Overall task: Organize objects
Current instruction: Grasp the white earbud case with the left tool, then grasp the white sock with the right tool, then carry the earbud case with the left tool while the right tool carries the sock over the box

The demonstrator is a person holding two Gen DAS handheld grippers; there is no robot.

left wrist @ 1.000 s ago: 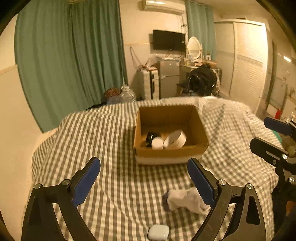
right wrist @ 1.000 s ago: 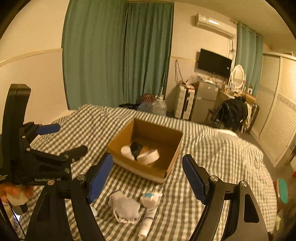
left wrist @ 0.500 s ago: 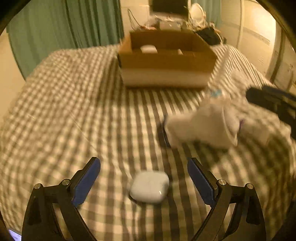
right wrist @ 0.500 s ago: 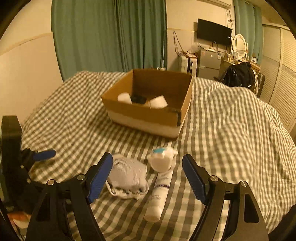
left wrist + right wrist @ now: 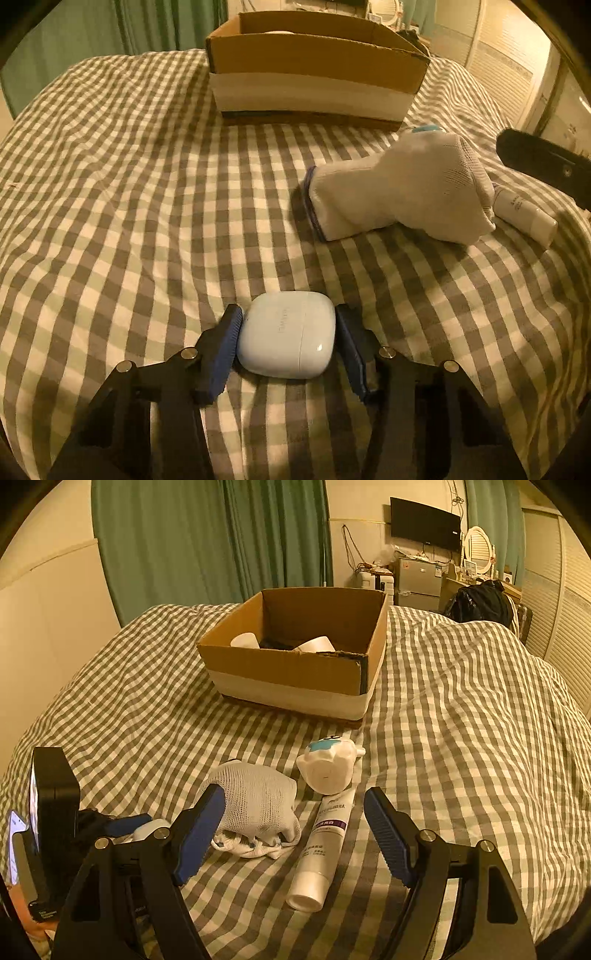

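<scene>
My left gripper (image 5: 288,341) is shut on a white earbud case (image 5: 286,339) that rests on the checked bedspread (image 5: 129,192). A white sock (image 5: 402,192) lies to its right, also in the right wrist view (image 5: 255,808). My right gripper (image 5: 293,832) is open and empty, low over a white tube (image 5: 323,853) that lies between its fingers. A small white toy with a blue patch (image 5: 328,766) sits just beyond the tube. The open cardboard box (image 5: 295,672) holds white cups and a dark item; it also shows in the left wrist view (image 5: 314,70).
The left gripper's body (image 5: 55,823) shows at the left of the right wrist view. The bed's right side bulges under the cover (image 5: 480,701). Green curtains (image 5: 207,542), a fridge (image 5: 417,579) and a chair with a black bag (image 5: 480,602) stand beyond the bed.
My left gripper came down to the bed and shut on the earbud case. My right gripper dropped lower and moved closer to the tube and sock, staying open.
</scene>
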